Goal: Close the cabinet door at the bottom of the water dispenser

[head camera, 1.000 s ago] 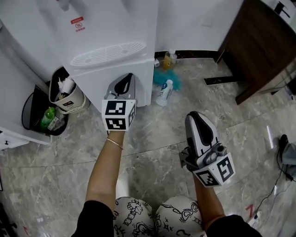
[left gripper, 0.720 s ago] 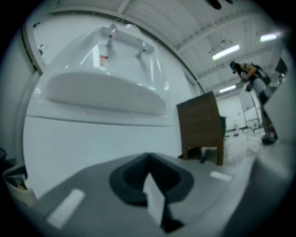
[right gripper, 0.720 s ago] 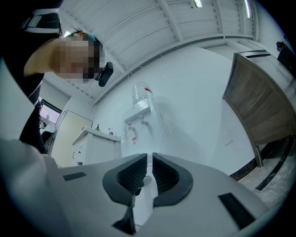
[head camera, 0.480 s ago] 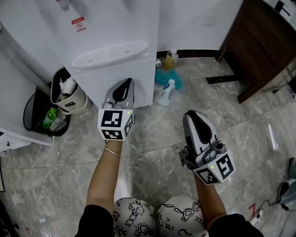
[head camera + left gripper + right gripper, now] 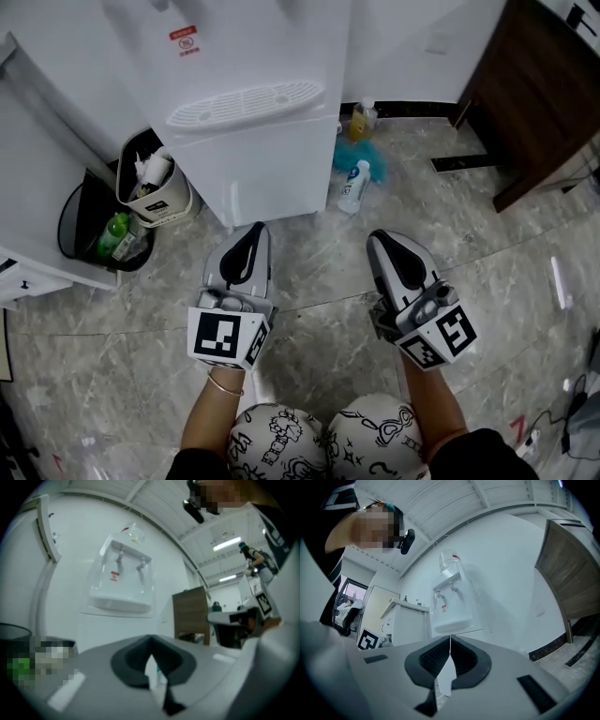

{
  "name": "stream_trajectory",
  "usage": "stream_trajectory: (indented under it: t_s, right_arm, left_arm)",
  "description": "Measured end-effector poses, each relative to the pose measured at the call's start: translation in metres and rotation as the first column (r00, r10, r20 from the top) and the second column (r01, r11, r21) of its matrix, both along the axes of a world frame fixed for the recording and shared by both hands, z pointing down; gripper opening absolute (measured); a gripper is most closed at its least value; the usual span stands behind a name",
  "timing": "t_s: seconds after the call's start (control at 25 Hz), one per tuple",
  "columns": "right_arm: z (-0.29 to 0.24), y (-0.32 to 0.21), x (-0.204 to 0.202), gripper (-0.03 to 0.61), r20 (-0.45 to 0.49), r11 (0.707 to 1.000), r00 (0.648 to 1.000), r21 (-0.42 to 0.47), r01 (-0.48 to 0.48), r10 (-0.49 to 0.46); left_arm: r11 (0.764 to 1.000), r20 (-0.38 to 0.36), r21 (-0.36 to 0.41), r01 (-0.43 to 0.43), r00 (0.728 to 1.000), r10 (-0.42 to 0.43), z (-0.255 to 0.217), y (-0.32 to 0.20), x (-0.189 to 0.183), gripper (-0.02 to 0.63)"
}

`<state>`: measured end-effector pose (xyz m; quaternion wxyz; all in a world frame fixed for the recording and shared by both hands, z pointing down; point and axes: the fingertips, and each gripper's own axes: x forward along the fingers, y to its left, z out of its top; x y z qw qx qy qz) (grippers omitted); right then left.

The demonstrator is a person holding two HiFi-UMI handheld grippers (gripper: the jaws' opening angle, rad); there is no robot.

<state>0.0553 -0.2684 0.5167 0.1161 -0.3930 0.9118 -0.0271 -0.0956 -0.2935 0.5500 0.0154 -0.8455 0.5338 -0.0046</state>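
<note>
The white water dispenser (image 5: 234, 84) stands against the wall, and its bottom cabinet door (image 5: 267, 173) sits flush with the body. In the left gripper view the dispenser (image 5: 123, 585) is ahead with its taps and drip tray. The right gripper view shows the dispenser (image 5: 451, 603) farther off. My left gripper (image 5: 251, 232) is shut and empty, a short way in front of the door and not touching it. My right gripper (image 5: 382, 238) is shut and empty too, over the floor to the right.
A white bin (image 5: 155, 192) and a black bin (image 5: 98, 230) with rubbish stand left of the dispenser. A white bottle (image 5: 353, 186), a teal cloth and a yellow bottle (image 5: 360, 120) lie at its right. A brown wooden cabinet (image 5: 544, 84) fills the upper right.
My left gripper has drawn back from the cabinet door toward me. The right gripper stayed about where it was. The head camera shifted, so the dispenser appears farther right.
</note>
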Motion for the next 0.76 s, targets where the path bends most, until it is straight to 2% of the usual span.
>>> stream_trajectory:
  t_s: [0.12, 0.44, 0.76]
  right_arm:
    - [0.006, 0.002, -0.006, 0.017, -0.008, 1.0, 1.0, -0.014, 0.008, -0.008]
    - [0.013, 0.003, -0.021, 0.017, -0.029, 0.999, 0.999, -0.026, 0.029, -0.03]
    - [0.015, 0.004, -0.02, 0.017, -0.027, 0.999, 0.999, -0.038, 0.018, -0.019]
  left_arm:
    - [1.0, 0.008, 0.014, -0.003, 1.0, 0.002, -0.007, 0.014, -0.001, 0.0]
    - [0.997, 0.035, 0.021, -0.077, 0.996, 0.077, -0.008, 0.026, 0.011, 0.0]
    - [0.996, 0.018, 0.034, -0.086, 0.996, 0.085, -0.013, 0.027, 0.01, 0.0]
